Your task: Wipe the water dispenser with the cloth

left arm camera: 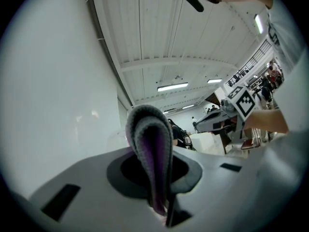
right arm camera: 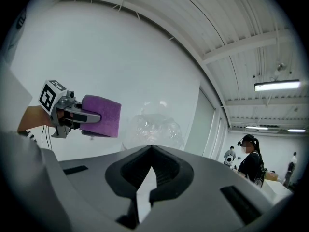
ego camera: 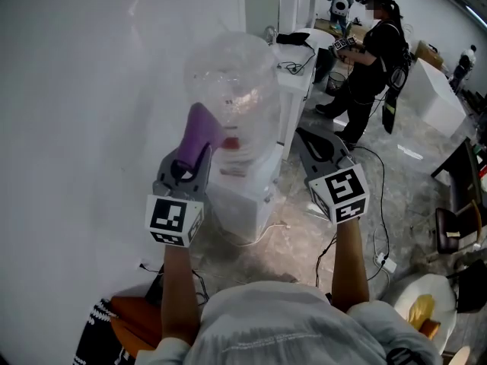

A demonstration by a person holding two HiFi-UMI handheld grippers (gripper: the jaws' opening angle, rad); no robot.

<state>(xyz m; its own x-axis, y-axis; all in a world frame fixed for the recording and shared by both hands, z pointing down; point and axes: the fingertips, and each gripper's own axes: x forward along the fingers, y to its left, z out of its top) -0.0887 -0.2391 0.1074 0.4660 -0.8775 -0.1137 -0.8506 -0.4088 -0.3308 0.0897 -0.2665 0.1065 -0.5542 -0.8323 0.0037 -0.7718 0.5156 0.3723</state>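
Observation:
The water dispenser (ego camera: 242, 204) is a white box against the wall, with a clear upturned bottle (ego camera: 232, 82) on top. My left gripper (ego camera: 190, 162) is shut on a folded purple cloth (ego camera: 201, 130), held up against the left side of the bottle. In the left gripper view the cloth (left arm camera: 150, 149) stands folded between the jaws. My right gripper (ego camera: 319, 149) hovers to the right of the dispenser, shut and empty. The right gripper view shows its jaw tips touching (right arm camera: 152, 151), with the cloth (right arm camera: 101, 116) and the bottle (right arm camera: 154, 127) beyond.
A plain white wall (ego camera: 91, 90) runs along the left. A person in black (ego camera: 373, 44) stands at white tables behind the dispenser. Cables and a power strip (ego camera: 384, 263) lie on the floor at the right. An orange seat (ego camera: 137, 319) is near my left leg.

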